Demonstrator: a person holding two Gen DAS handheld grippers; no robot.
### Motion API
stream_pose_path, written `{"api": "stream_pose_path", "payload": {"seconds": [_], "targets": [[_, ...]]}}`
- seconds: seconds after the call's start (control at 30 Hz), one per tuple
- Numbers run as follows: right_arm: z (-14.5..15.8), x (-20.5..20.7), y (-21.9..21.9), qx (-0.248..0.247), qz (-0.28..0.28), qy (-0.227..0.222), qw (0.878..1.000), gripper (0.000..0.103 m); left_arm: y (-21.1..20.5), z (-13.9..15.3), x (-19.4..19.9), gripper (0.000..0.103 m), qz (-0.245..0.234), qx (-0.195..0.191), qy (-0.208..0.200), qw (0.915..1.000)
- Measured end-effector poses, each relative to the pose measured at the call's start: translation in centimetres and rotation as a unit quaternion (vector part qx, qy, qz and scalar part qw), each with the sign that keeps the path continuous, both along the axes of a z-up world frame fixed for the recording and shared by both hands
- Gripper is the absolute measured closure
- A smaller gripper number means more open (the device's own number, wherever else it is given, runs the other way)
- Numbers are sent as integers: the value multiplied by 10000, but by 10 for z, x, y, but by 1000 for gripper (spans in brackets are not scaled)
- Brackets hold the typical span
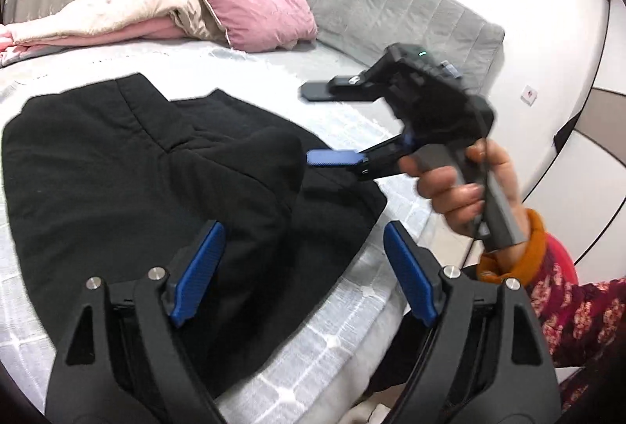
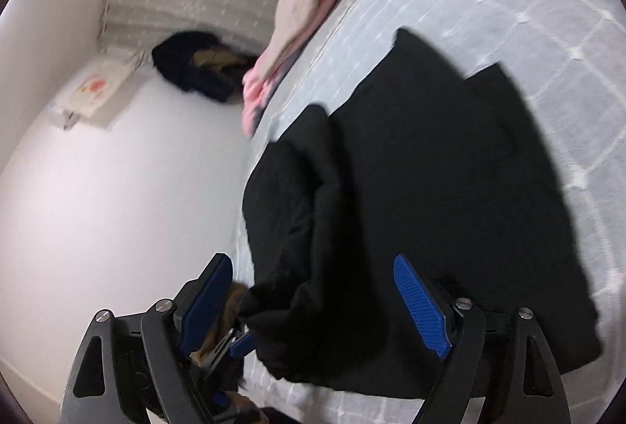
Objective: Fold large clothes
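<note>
A large black garment [image 1: 129,165] lies partly folded on the bed's pale checked cover [image 1: 332,310]. It also fills the right wrist view [image 2: 450,165], with a raised fold [image 2: 313,228] in its near part. My left gripper [image 1: 301,271] is open and empty, hovering above the garment's near edge. My right gripper [image 2: 313,302] is open and empty above the garment; in the left wrist view [image 1: 324,124] a hand holds it over the garment's right side, fingers spread wide.
A pink pillow [image 1: 258,13] and cream and pink bedding [image 1: 117,13] lie at the far side of the bed. A grey padded headboard [image 1: 391,9] stands behind. The bed's edge runs on the right. A dark clothes pile [image 2: 195,67] lies on the floor.
</note>
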State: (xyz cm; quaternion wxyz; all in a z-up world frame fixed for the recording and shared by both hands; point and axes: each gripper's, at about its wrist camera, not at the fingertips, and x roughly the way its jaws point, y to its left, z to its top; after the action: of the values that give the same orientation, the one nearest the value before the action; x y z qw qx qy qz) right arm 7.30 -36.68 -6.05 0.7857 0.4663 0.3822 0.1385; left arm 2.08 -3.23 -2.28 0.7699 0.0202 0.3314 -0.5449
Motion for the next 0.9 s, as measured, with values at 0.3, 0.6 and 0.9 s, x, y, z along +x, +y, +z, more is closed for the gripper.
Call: {"api": "stream_pose_path", "payload": {"seconds": [0.3, 0.6, 0.9], "targets": [[-2, 51, 45, -341, 655, 316, 9968, 15, 68, -17, 72, 20, 2001, -81, 632, 9777], [-23, 79, 77, -784, 646, 468, 9937, 68, 98, -67, 117, 20, 3353, -97, 1959, 9215], [73, 30, 87, -1315, 418, -1320, 9816, 77, 68, -39, 98, 20, 2985, -587, 1396, 9423]]}}
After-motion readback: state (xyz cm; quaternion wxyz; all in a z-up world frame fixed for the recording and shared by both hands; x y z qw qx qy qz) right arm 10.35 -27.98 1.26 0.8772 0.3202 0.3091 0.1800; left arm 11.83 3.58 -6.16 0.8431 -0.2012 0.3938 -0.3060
